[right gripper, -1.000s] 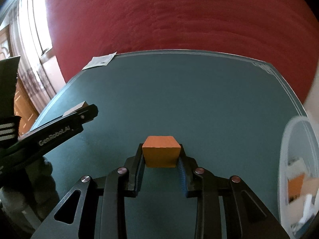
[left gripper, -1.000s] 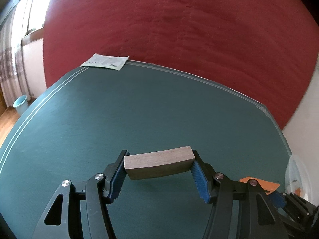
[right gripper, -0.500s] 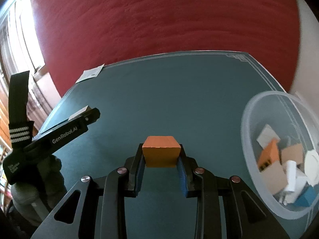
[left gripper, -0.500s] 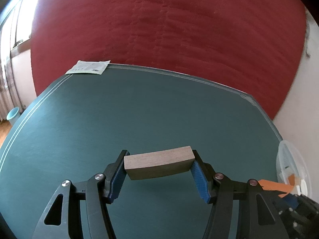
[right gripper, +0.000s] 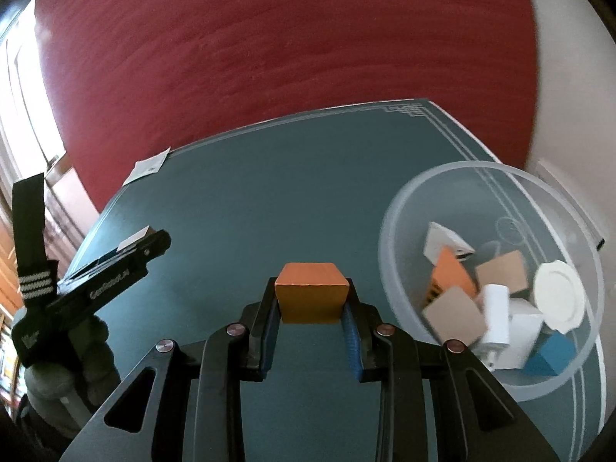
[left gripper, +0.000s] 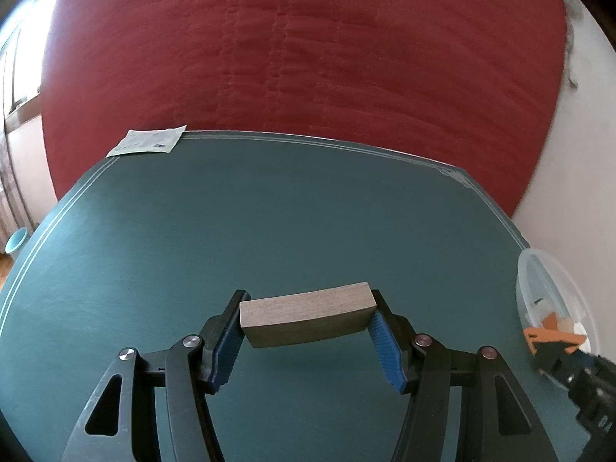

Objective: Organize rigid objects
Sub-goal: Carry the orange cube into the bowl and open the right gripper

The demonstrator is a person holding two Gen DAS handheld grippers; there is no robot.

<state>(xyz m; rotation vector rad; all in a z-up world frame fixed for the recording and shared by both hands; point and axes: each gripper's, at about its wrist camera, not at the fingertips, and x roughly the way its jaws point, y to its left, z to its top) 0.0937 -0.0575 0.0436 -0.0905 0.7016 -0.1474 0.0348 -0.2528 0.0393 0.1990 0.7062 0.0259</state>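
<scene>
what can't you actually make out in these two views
- Left wrist view: the clear bowl is cut off by the right edge; its contents are a blur.
- Right wrist view: the wooden block in the left claw is hidden behind that claw's fingers.
- Paper slip: print too small to read in either view.

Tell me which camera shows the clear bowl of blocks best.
The right wrist view: the clear bowl shows whole, with the blocks inside plain. The left wrist view catches only a thin edge-on sliver at its right border.

Two grippers show, the left gripper (left gripper: 307, 317) and right gripper (right gripper: 311, 300), each clamping one block: a brown wooden block (left gripper: 307, 313) and an orange block (right gripper: 310, 292). One clear bowl (right gripper: 400, 208) at the frame's right holds roughly nine pieces. One paper sheet (left gripper: 148, 141) lies upper left.
</scene>
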